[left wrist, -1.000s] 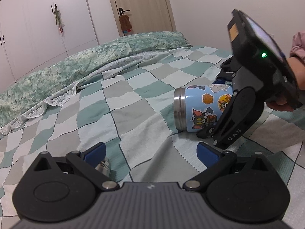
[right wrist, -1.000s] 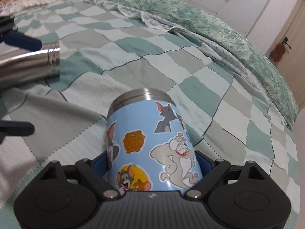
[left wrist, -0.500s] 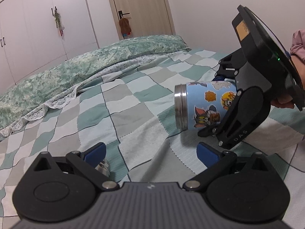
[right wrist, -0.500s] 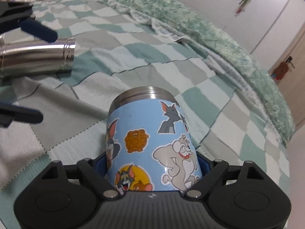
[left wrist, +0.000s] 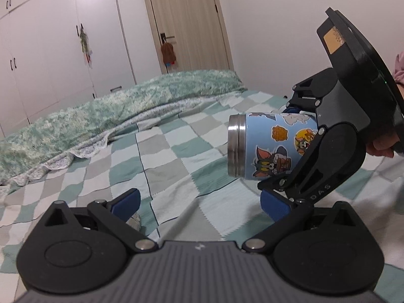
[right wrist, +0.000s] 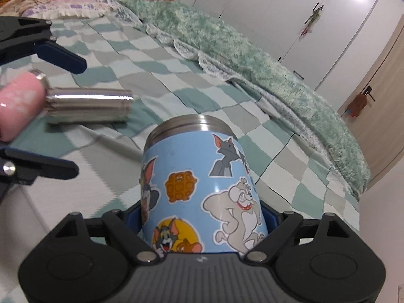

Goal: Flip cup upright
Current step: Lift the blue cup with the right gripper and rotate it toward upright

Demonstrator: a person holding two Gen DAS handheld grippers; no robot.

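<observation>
Blue cartoon cup [right wrist: 202, 192] clamped between the pads of the right claw [right wrist: 202, 223], held on its side above the checkered bedspread [left wrist: 161, 166], steel rim [left wrist: 236, 145] pointing away from the claw. Left claw [left wrist: 199, 202] spread wide, gripping nothing, low over a steel flask [right wrist: 88, 103] lying flat.

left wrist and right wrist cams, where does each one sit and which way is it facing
Left wrist: on the open left gripper, low over the bed, facing wardrobe and door; shows its own fingers and the right gripper.
Right wrist: on the right gripper, looking along the cartoon cup it clamps; left gripper fingers straddle a steel bottle.
Shared: cup, checkered quilt, door.
</observation>
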